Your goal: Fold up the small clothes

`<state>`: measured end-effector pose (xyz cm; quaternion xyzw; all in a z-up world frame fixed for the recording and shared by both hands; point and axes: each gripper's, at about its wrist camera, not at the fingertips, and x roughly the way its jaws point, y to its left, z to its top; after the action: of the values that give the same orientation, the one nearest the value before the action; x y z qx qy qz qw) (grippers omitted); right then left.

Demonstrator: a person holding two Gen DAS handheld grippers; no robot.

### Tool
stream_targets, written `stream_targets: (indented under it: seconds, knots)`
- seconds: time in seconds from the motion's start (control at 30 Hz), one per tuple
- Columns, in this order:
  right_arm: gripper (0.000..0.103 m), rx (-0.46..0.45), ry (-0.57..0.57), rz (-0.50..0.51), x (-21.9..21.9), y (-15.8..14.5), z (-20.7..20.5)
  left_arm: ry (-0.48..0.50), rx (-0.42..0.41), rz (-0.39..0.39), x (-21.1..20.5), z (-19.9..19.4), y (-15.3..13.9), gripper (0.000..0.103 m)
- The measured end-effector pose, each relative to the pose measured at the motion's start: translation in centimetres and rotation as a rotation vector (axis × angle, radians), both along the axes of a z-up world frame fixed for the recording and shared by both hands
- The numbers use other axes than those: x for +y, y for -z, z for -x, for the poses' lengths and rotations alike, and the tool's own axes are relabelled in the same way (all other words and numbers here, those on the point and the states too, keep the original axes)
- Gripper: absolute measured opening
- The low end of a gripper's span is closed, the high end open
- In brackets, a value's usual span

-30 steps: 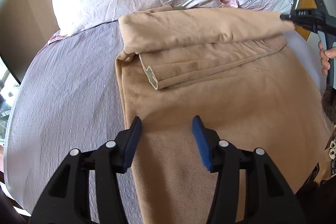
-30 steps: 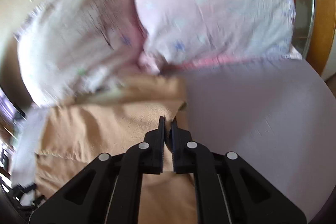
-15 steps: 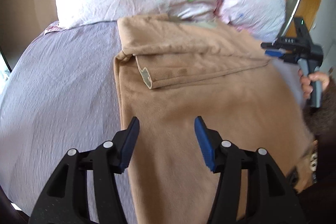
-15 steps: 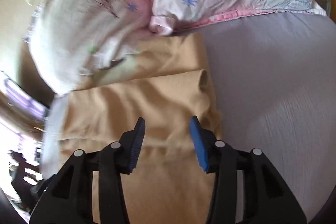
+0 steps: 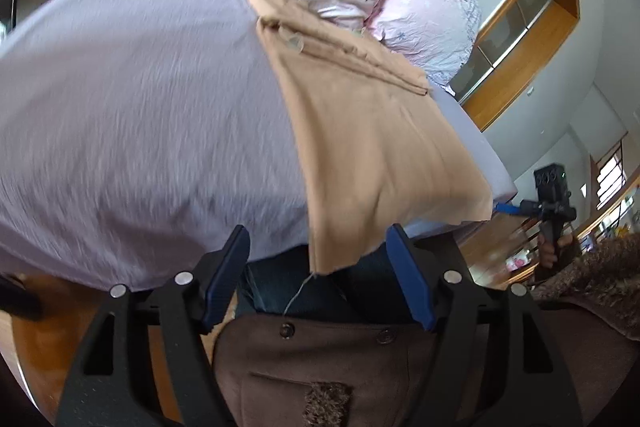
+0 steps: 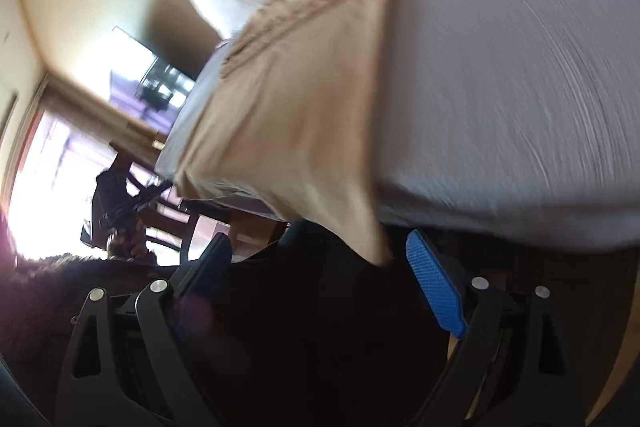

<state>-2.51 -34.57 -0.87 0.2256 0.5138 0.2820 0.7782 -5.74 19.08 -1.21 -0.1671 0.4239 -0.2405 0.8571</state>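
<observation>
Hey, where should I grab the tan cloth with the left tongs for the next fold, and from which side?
Take the near corner of the tan cloth that hangs past the edge of the bed. It dangles free between the open left tongs, with a loose thread below it, so come from the bed's near side, straight ahead, and close on it. The rest lies flat on the sheet, probably harder to pinch.

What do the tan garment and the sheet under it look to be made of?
Tan garment: likely a thin, matte stretch knit; it drapes limply off the bed edge, with a loose thread at its corner. Lilac sheet: probably woven cotton with a crinkled, seersucker-like texture, though motion blur leaves that uncertain.
</observation>
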Motion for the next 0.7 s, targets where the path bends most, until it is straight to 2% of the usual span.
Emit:
stream_targets:
  seconds: [0.07, 0.17, 0.23, 0.27, 0.3, 0.33, 0.37, 0.4, 0.5, 0.6, 0.7]
  knots:
    - [0.091, 0.033, 0.034, -0.071, -0.6, 2.2, -0.9, 0.001, 0.028, 0.008, -0.4, -0.4, 1.1, 0.071]
    - [0.091, 0.045, 0.025, -0.157, 0.0, 4.4, -2.7, -0.003, 0.074, 0.005, -1.2, -1.7, 2.6, 0.07]
    - [0.087, 0.044, 0.011, -0.204, 0.3, 5.1, -2.4, -0.014, 0.094, 0.065, -1.3, -2.5, 3.5, 0.068]
    - [0.073, 0.038, -0.001, -0.24, 0.8, 5.7, -2.9, -0.02, 0.106, 0.105, -1.4, -2.8, 3.8, 0.056]
    - [0.044, 0.033, -0.015, -0.26, 1.0, 5.8, -2.6, -0.016, 0.128, 0.175, -1.4, -3.1, 4.4, 0.043]
    - [0.027, 0.035, -0.035, -0.272, 1.4, 6.0, -2.4, -0.007, 0.153, 0.23, -1.5, -3.4, 4.8, 0.009]
    - [0.007, 0.029, -0.065, -0.268, 1.9, 5.9, -1.9, 0.001, 0.178, 0.278, -1.5, -3.4, 5.2, 0.004]
    - [0.007, 0.015, -0.083, -0.26, 2.2, 5.6, -1.5, 0.008, 0.189, 0.311, -1.7, -3.2, 5.3, 0.004]
    - [0.005, -0.083, -0.132, -0.281, 2.8, 2.8, -1.0, 0.03, 0.155, 0.325, -1.8, -2.4, 3.2, 0.004]
    - [0.005, -0.22, -0.125, -0.298, 2.4, -1.4, -1.8, 0.034, 0.047, 0.35, -1.3, -2.5, -0.6, 0.004]
    - [0.005, -0.391, -0.067, -0.285, 2.0, -6.9, -5.1, 0.024, -0.063, 0.316, -1.3, -4.9, -4.9, 0.004]
